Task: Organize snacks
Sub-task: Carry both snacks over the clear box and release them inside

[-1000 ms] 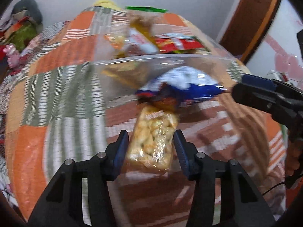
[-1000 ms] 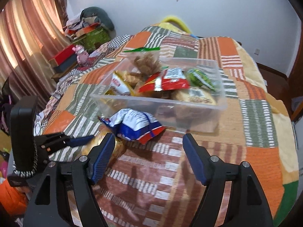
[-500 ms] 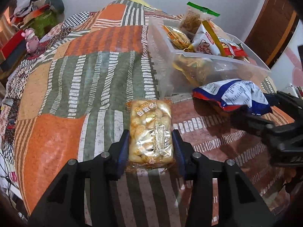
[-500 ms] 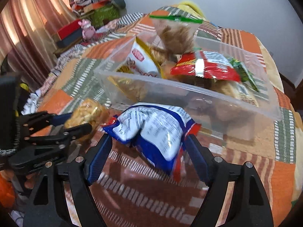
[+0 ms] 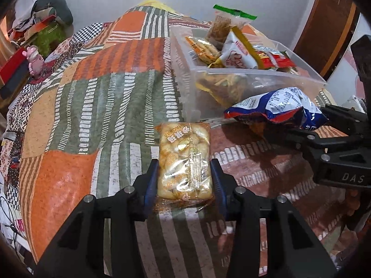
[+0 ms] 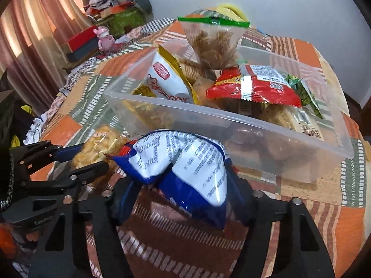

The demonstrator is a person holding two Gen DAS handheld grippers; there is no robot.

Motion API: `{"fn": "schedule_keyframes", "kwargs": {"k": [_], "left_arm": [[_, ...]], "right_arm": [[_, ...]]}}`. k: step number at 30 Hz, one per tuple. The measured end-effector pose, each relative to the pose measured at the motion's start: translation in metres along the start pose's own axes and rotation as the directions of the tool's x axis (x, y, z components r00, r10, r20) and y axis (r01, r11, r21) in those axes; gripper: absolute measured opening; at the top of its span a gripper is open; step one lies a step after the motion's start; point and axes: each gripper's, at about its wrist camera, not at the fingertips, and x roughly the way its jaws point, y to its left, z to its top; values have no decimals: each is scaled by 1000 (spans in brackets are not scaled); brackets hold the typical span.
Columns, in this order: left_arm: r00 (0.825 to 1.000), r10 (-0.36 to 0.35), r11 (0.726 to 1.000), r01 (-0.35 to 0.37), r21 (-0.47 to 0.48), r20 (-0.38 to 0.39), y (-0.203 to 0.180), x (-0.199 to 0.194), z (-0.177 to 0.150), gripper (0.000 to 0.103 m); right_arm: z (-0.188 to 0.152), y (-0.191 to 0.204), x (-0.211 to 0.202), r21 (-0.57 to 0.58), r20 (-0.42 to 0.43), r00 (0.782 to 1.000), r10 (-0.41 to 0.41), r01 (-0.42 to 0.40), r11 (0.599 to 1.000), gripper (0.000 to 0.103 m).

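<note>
My left gripper (image 5: 184, 180) is shut on a clear packet of golden puffed snacks (image 5: 184, 159), held just above the patchwork bedspread. My right gripper (image 6: 180, 199) is shut on a blue and white snack bag (image 6: 185, 162), lifted in front of the clear plastic bin's (image 6: 255, 134) near wall. The bin holds several snack packets, among them a red one (image 6: 252, 88) and a white and yellow one (image 6: 167, 78). In the left wrist view the blue bag (image 5: 278, 106) and the right gripper (image 5: 308, 127) are at the right, beside the bin (image 5: 255, 74). The left gripper (image 6: 81, 159) shows at the left of the right wrist view.
The bedspread (image 5: 104, 106) covers a bed. Boxes, a green bundle and a pink toy (image 5: 34, 58) stand off the bed's far left. A wooden door (image 5: 329, 23) is at the right, curtains (image 6: 30, 46) at the left.
The right gripper has closed on the blue bag and lifted it off the bedspread. The left gripper has closed on the puffed snack packet and pulled back from the bin.
</note>
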Motion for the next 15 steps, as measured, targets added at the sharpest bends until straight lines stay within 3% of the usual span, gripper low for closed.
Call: {"fn": "schedule_keyframes", "kwargs": {"k": [15], "left_arm": [[987, -43, 998, 36, 50, 158, -32, -71, 33, 43]], "right_arm": [[-8, -36, -72, 81, 144, 989, -20, 8, 997, 62]]}}
